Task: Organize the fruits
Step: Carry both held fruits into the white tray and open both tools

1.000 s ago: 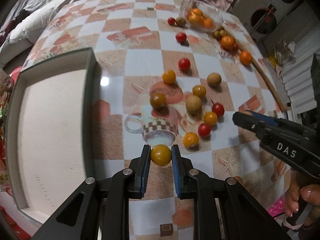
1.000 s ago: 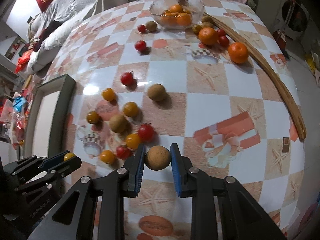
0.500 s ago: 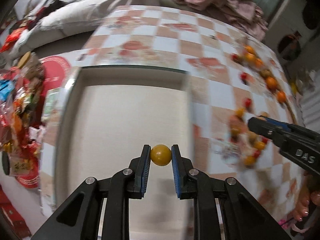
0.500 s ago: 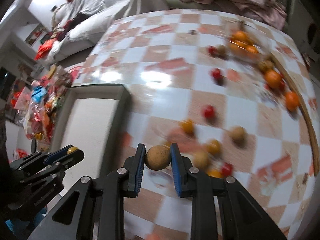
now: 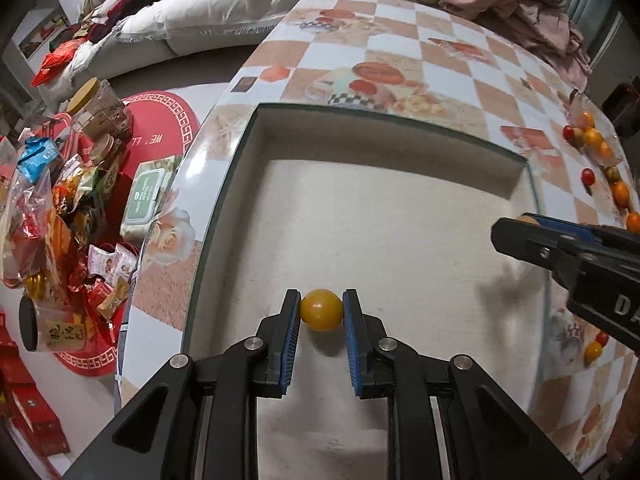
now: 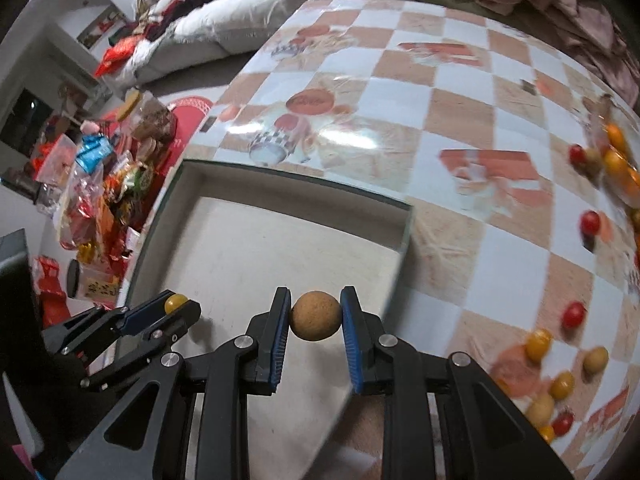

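Left gripper over tray interior, jaws pinching yellow cherry tomato at tips; judged carried here for sorting into tray, not yet set down

Right gripper near tray's right wall, jaws clamping brown round fruit, likely longan; fruit sits squarely between blue pads, front half protruding past tips

Tray holds no fruit so far

Remaining fruits scattered on checkered table to right, well apart from tray; judged awaiting later trips

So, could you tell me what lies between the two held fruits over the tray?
Only bare tray floor between yellow tomato and brown fruit, in the right wrist view.
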### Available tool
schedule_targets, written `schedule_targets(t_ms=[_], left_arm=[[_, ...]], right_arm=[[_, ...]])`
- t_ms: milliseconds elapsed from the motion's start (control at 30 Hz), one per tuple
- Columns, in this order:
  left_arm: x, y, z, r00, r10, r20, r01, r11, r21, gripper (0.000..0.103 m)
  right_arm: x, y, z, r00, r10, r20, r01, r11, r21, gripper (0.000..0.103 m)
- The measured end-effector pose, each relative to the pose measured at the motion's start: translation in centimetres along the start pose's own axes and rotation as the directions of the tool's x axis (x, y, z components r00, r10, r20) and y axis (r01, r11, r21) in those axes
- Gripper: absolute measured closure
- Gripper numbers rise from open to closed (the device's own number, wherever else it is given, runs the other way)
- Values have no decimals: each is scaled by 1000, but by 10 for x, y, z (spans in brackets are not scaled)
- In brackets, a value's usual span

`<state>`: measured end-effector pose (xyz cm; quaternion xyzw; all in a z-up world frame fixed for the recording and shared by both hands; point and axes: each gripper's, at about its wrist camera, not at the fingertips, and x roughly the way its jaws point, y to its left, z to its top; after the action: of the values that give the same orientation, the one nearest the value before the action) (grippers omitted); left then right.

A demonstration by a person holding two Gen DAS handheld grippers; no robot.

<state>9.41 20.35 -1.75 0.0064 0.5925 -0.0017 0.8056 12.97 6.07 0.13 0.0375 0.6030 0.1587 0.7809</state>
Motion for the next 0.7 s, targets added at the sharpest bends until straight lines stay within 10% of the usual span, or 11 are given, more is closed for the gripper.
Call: schedule_targets(t_ms=[233, 367, 700], left_arm=[[8, 2, -2, 1000, 16, -3, -16, 1000, 9, 79], [4, 5, -4, 999, 49, 23, -49, 999, 3, 21], [4, 3, -14, 999, 42, -15, -41, 999, 10, 21]], right_arm=[[25, 12, 7, 995, -97, -20, 95, 993, -72, 75], [31, 14, 5, 993, -117, -32, 114, 990, -88, 74], [-1, 5, 10, 999, -5, 41, 6, 1000, -22, 23]])
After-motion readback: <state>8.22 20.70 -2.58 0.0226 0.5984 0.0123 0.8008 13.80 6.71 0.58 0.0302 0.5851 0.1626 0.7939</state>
